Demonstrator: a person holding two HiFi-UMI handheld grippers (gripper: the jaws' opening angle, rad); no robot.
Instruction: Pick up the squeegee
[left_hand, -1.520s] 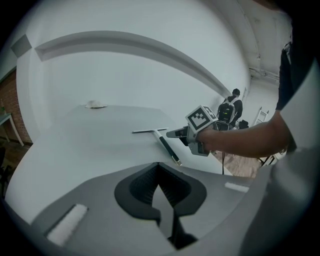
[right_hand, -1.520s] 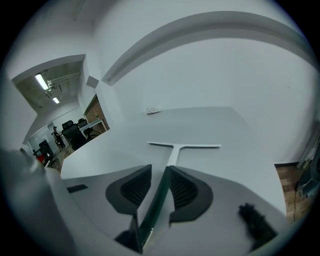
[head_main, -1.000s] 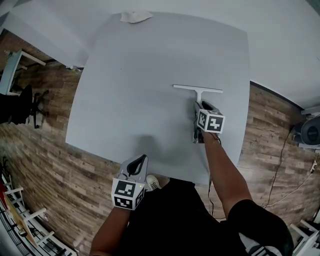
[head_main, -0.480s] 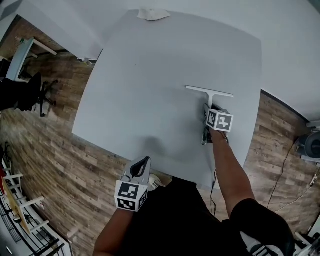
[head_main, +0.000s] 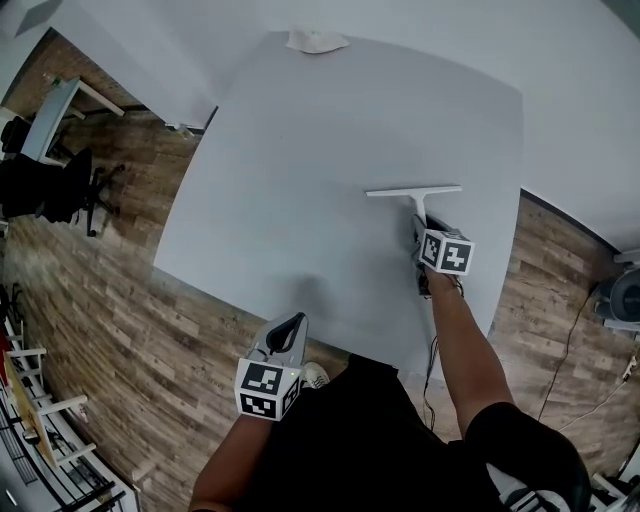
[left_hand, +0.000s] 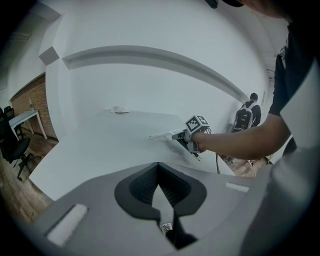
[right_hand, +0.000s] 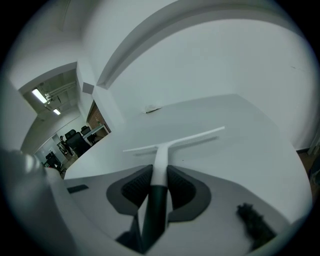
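Observation:
A white squeegee (head_main: 413, 190) with a dark grip lies on the grey table (head_main: 300, 150), towards its right edge, with the blade across the far end. My right gripper (head_main: 420, 222) reaches over the handle from the near side. In the right gripper view the handle (right_hand: 159, 165) runs between the two pads, which are closing and touch it on both sides; the blade (right_hand: 172, 141) stretches across just ahead. My left gripper (head_main: 296, 320) hangs off the table's near edge, shut and empty, far from the squeegee. From the left gripper (left_hand: 159, 167) view the right gripper (left_hand: 187, 136) and the squeegee (left_hand: 162, 135) show ahead.
A crumpled white cloth (head_main: 316, 41) lies at the table's far edge. Wooden floor surrounds the table. A black office chair (head_main: 50, 185) and a desk stand at the left. A cable (head_main: 433, 355) hangs by the table's near right corner.
The right gripper's jaws have closed in on the squeegee handle, and the blade has swung slightly, its right end now farther away. The left gripper has drifted a little right.

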